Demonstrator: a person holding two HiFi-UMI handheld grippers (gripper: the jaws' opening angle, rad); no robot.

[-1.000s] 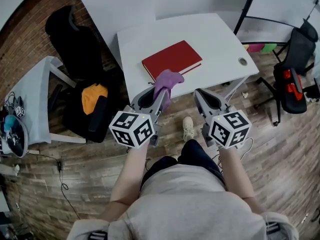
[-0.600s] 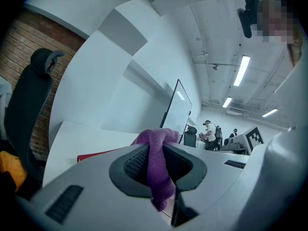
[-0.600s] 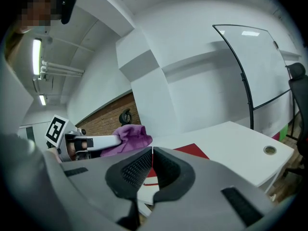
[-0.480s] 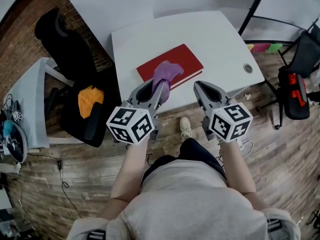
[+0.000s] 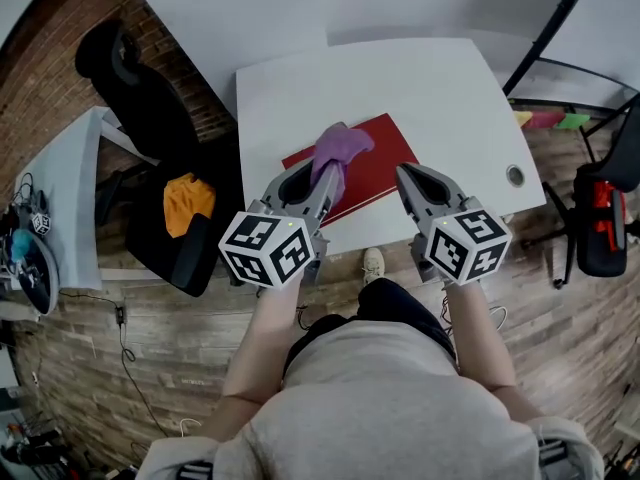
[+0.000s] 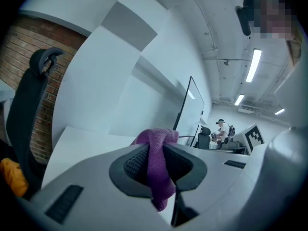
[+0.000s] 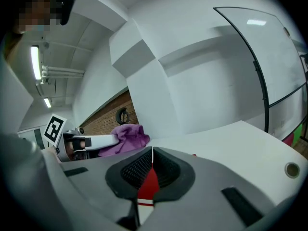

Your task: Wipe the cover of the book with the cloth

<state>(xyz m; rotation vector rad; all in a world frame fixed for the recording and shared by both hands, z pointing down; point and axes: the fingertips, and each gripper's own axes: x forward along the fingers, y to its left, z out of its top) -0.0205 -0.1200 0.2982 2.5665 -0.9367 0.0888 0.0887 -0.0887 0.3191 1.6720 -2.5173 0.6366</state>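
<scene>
Near the black chair point(image 5: 140, 88), left claw point(image 5: 325, 174) grips cloth point(image 5: 342, 146) over book point(image 5: 388, 163) — right claw point(image 5: 409, 174) closed.

1 overhead, 2 fwd; shared table point(image 5: 445, 78)

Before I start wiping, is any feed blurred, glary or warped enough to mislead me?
Head view: sharp, evenly lit, though the table edges bow. Left gripper view: dark corners, bright ceiling strip lights, cloth crisp. Right gripper view: same dark corners, the book only a red sliver past the jaws.
</scene>
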